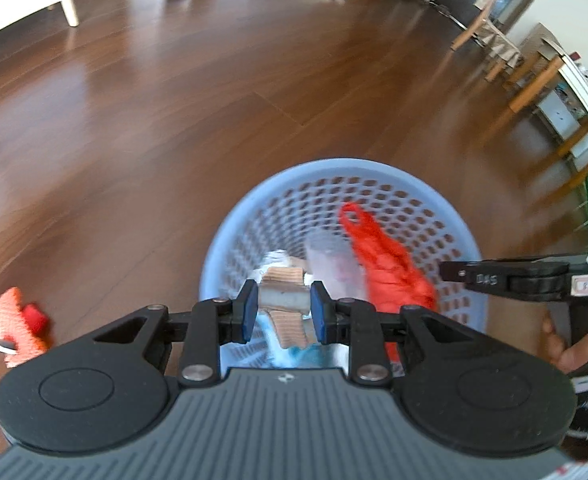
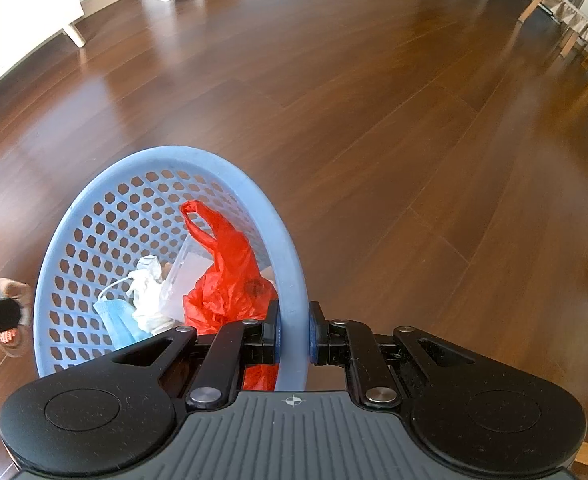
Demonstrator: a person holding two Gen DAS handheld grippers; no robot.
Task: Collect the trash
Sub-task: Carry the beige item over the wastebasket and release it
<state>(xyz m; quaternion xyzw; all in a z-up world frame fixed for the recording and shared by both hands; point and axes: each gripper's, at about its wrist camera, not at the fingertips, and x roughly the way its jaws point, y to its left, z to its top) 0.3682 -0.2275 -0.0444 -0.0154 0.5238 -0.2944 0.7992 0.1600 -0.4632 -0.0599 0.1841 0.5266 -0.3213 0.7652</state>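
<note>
The basket [image 1: 336, 168] is motion-blurred in the left view, its near rim hidden behind the gripper body. That orange-red thing [image 1: 15, 326] at the left edge is too blurred to name.

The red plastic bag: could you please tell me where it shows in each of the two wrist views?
Left wrist view: the red plastic bag lies in the right half of the blue basket, right of centre, beside a clear cup.
Right wrist view: the bag is lower left of centre, against the basket's right wall, just ahead of the right tool.
Shared landmark: the basket's blue rim.
</note>
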